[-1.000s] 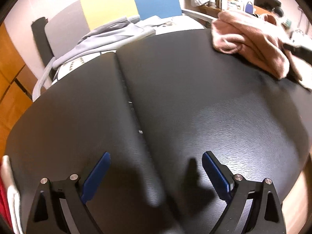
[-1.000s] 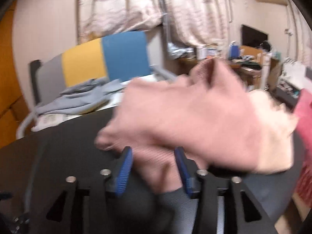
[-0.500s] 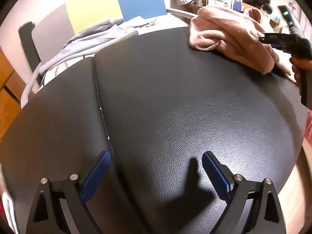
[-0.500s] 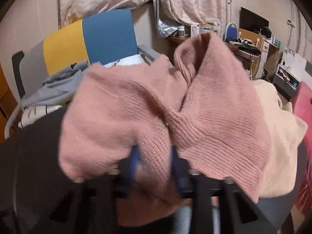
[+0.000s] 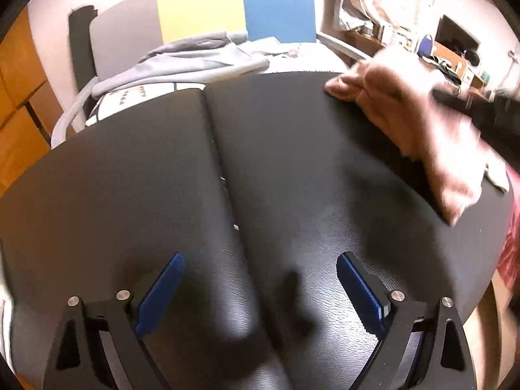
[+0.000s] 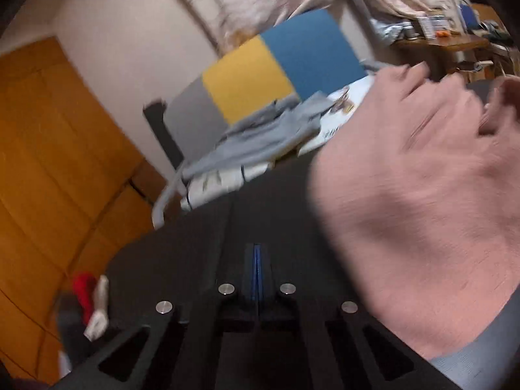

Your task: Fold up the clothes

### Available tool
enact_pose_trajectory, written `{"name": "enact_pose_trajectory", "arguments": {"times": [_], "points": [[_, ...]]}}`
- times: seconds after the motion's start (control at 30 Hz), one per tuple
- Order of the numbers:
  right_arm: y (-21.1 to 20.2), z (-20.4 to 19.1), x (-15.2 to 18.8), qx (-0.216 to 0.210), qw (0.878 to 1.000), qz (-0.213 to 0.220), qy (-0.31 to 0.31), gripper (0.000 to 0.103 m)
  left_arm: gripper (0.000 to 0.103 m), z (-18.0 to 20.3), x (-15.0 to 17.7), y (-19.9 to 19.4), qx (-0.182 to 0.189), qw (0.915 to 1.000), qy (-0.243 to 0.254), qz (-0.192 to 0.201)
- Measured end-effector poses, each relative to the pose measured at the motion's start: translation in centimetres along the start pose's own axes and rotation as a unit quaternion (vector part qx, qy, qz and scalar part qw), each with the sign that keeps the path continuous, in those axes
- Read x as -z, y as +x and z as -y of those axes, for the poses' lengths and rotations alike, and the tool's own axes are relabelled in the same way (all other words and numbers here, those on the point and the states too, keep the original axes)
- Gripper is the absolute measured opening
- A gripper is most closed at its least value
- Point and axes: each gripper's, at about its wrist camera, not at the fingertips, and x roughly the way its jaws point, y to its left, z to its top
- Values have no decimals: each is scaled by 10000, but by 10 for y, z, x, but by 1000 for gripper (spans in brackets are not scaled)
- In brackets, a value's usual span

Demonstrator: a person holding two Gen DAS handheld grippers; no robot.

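- A bedroom-like room: pale curtains, orange wooden doors on the left, a cluttered desk at the far right.
- One black padded table (image 5: 292,149) fills the foreground, with a single seam running front to back down its middle.
- One chair (image 5: 201,22) stands behind the table's far edge, its back in grey, yellow and blue panels.
- One grey garment (image 5: 195,61) lies heaped on the chair seat, beyond the table's far edge.
- One pink knitted sweater (image 5: 422,123) lies bunched along the table's far right edge, blurred; a paler cloth peeks from under it.
- The left claw (image 5: 260,289) hovers low over the table's near edge, blue pads spread wide with nothing between them.
- The right claw (image 6: 256,276) is tilted, pads pressed together with nothing visible between them, the sweater just to its right.
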Motion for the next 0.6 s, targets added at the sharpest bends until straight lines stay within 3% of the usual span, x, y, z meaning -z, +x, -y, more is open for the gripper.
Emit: {"name": "enact_pose_trajectory", "arguments": {"times": [0.07,0.13,0.23,0.33,0.43,0.5,0.6], "points": [[4,-12,24,-8,10000,-67,-43,5,96,-5,-3,-5,24,10000,-38,46],[8,-24,48,-14,9999,-132,-85,28,96,-6,-9,-7,60,9998,-118,133],[-30,2,56,470,9972,467,356,31,98,-4,-20,-6,181,9991,-255,295],[-75,53,43,1115,9825,995,1114,47,102,16,-44,0,497,9973,-445,301],[-116,107,27,1565,9623,1274,1821,47,103,58,-76,11,850,9961,-226,125],[-131,129,12,1712,9551,1372,1991,52,103,98,-101,21,1079,9941,142,-37],[-144,147,-11,1915,9520,1459,1890,61,103,140,-128,35,1085,9926,503,-202]]}}
